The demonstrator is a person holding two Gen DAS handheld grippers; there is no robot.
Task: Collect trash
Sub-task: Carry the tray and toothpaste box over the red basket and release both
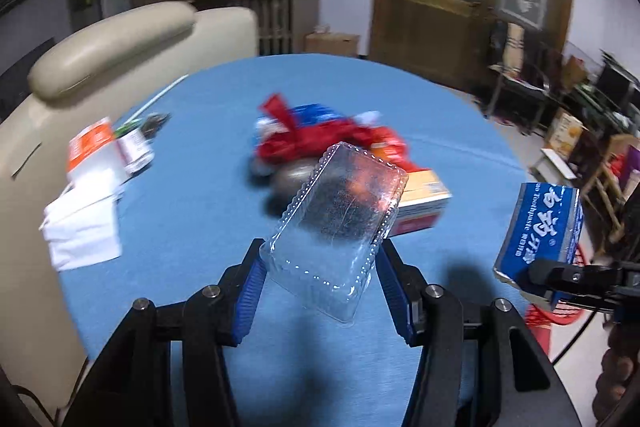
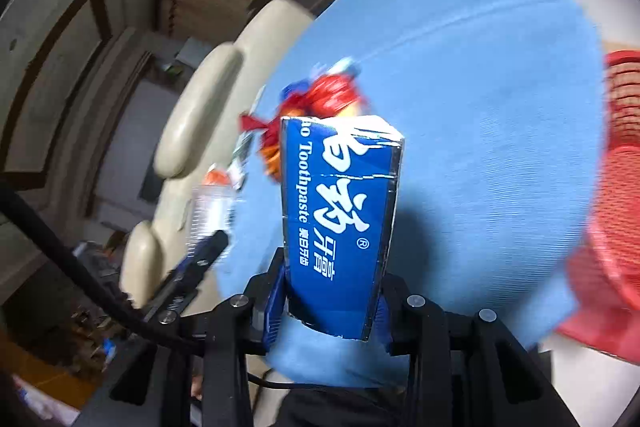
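My left gripper is shut on a clear plastic clamshell box, held tilted above the blue tablecloth. Its blue pads press the box's two long sides. My right gripper is shut on a blue toothpaste carton, which stands up between the fingers. That same carton and the right gripper show at the right edge of the left wrist view. A blurred pile of red and blue wrappers lies mid-table, with an orange and red box beside it.
White tissues, an orange-white packet and a small bottle lie at the table's left. A cream armchair stands behind that side. A red mesh basket sits off the table's right edge. Furniture and boxes crowd the far right.
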